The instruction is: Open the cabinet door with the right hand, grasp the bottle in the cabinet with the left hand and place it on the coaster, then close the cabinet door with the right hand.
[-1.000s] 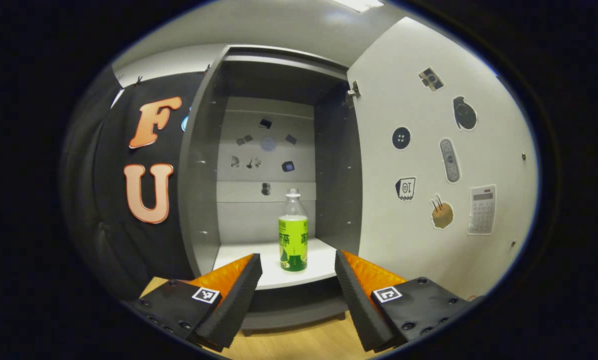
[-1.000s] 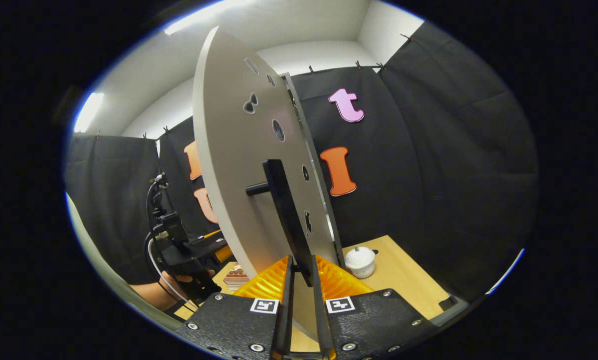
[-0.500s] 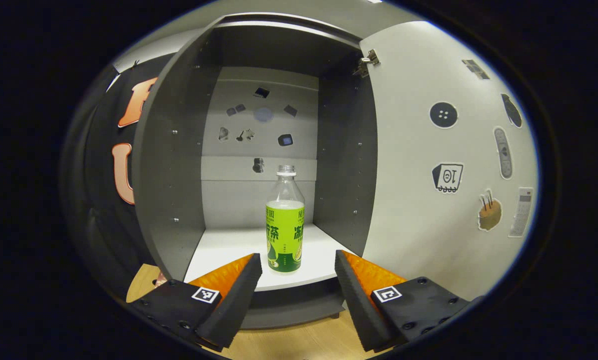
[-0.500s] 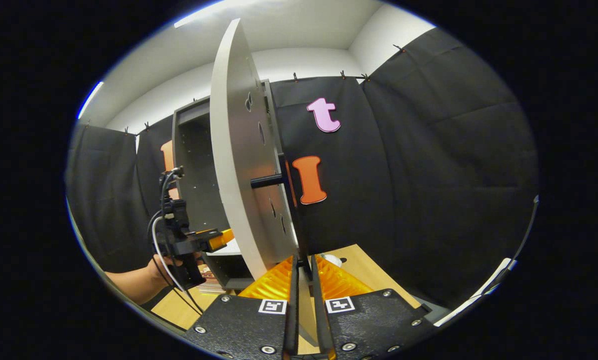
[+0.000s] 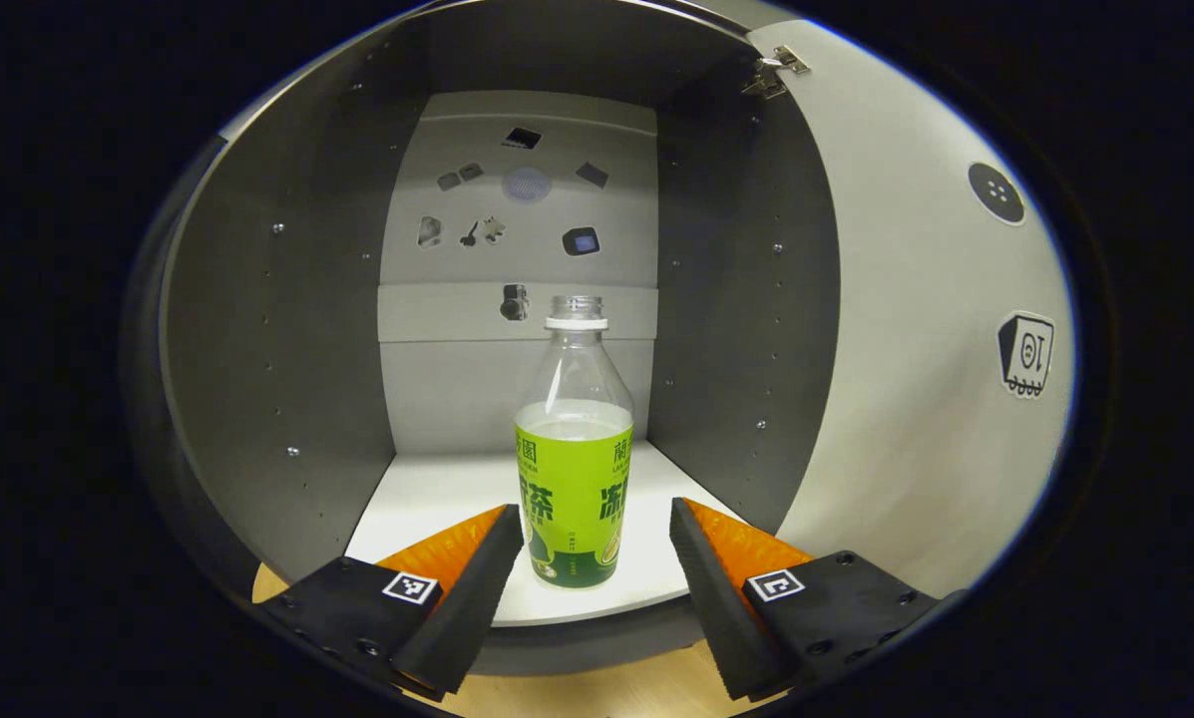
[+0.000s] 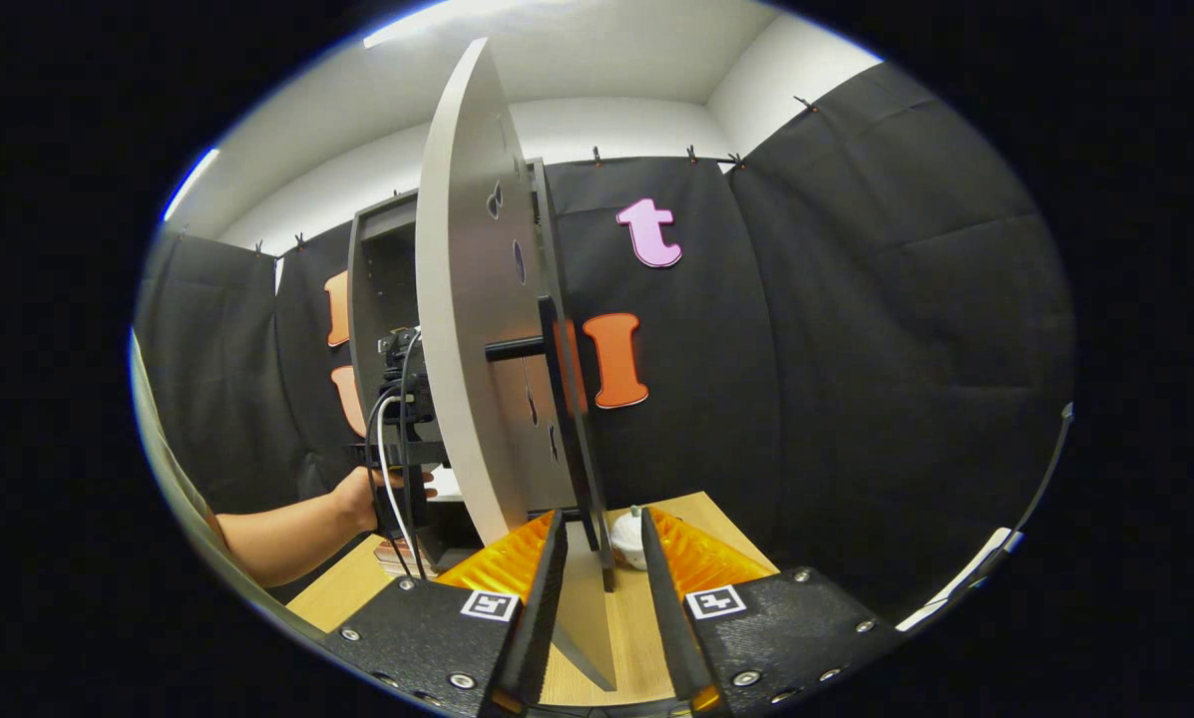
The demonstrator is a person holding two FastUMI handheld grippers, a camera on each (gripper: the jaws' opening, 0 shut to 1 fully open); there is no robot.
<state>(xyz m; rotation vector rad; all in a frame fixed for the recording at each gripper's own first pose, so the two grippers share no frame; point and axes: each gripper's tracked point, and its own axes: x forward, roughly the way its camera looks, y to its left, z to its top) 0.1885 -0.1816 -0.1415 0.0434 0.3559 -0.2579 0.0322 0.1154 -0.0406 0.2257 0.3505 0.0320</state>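
Note:
A clear bottle (image 5: pixel 574 469) with a green label and no cap stands upright on the white cabinet floor (image 5: pixel 437 499). My left gripper (image 5: pixel 597 563) is open, with a fingertip on either side of the bottle's base and a gap on each side. The cabinet door (image 5: pixel 916 349) stands swung open on the right. In the right gripper view the door (image 6: pixel 457 329) is seen edge-on with its black bar handle (image 6: pixel 560 399). My right gripper (image 6: pixel 601 598) is open, and the handle's lower end stands between its fingers without touching them.
Grey cabinet walls (image 5: pixel 277 379) close in left and right of the bottle. A hand (image 6: pixel 357 499) holds the left gripper (image 6: pixel 397 429) at the cabinet mouth. A small white lidded pot (image 6: pixel 624 534) sits on the wooden table (image 6: pixel 656 638), and a flat brownish piece (image 6: pixel 397 553) lies by the cabinet foot.
My left gripper has moved forward into the cabinet until the bottle stands between its fingertips. My right gripper's fingers, pressed on the door handle before, have parted.

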